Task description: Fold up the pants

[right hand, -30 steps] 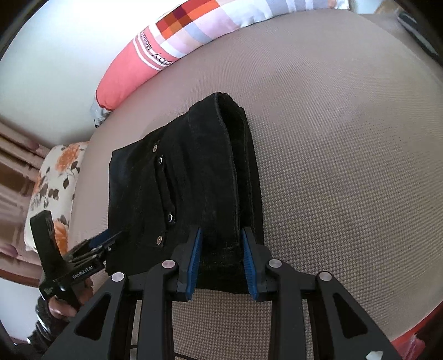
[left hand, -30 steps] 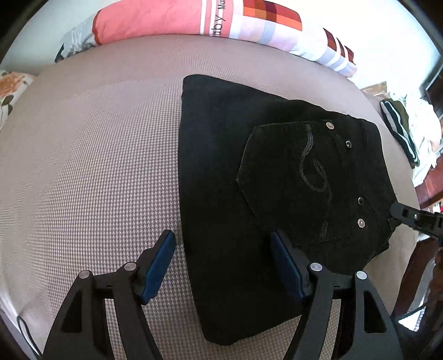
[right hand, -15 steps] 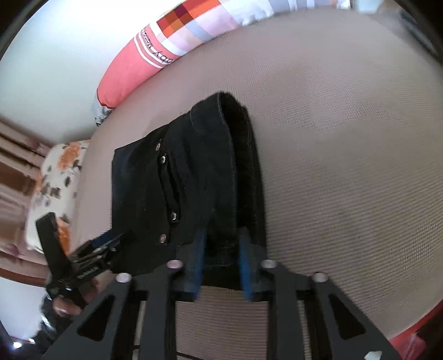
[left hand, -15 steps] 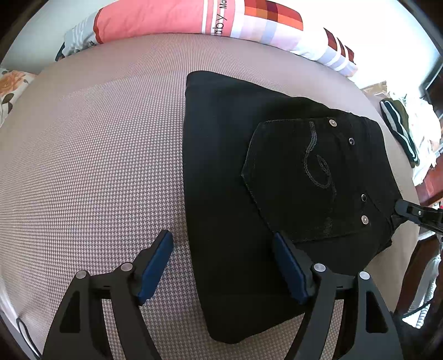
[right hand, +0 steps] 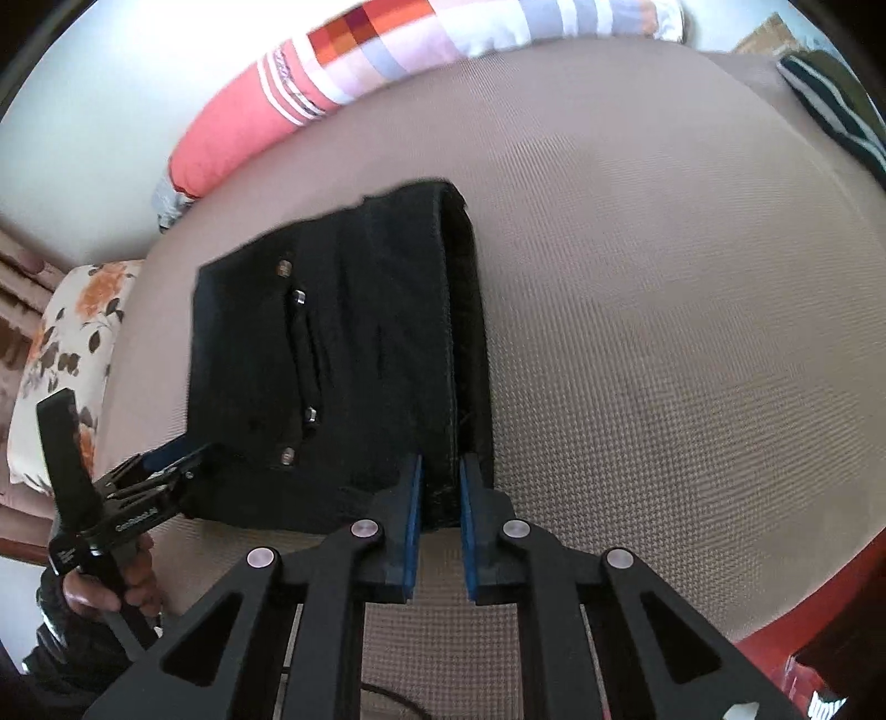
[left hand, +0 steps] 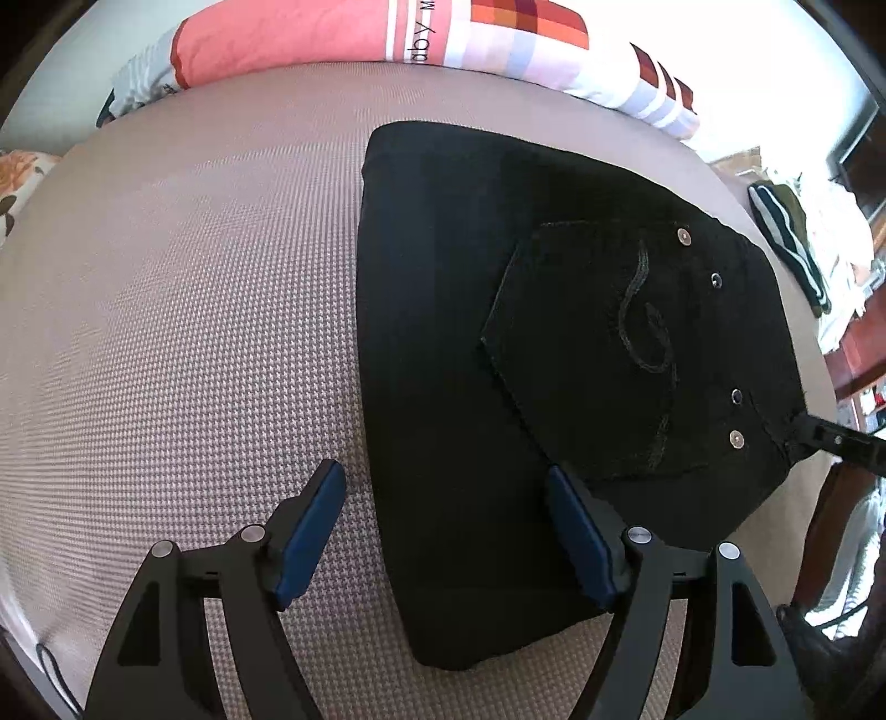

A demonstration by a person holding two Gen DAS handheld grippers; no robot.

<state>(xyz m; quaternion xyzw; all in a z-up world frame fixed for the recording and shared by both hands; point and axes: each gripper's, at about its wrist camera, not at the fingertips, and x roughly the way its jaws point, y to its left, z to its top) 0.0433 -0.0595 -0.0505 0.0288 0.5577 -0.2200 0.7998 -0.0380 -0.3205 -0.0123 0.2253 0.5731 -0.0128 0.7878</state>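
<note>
The black pants (left hand: 498,360) lie folded into a compact stack on the beige bed cover, back pocket with swirl stitching and rivets on top. My left gripper (left hand: 443,515) is open, its blue pads straddling the near left edge of the stack. My right gripper (right hand: 441,487) is shut on the near edge of the pants (right hand: 343,354), pinching the folded layers at the waistband corner. The left gripper (right hand: 166,471) shows in the right wrist view at the stack's left corner. The right gripper's tip (left hand: 830,440) shows in the left wrist view at the right corner.
A pink and checked bolster pillow (left hand: 387,33) lies along the far edge of the bed. A floral pillow (right hand: 66,343) sits at the left. Striped clothing (right hand: 830,105) lies at the far right. Bare bed cover (right hand: 664,332) spreads right of the pants.
My right gripper has closed tighter on the pants edge and shifted, turning the stack slightly. The left gripper stays open and has hardly moved.
</note>
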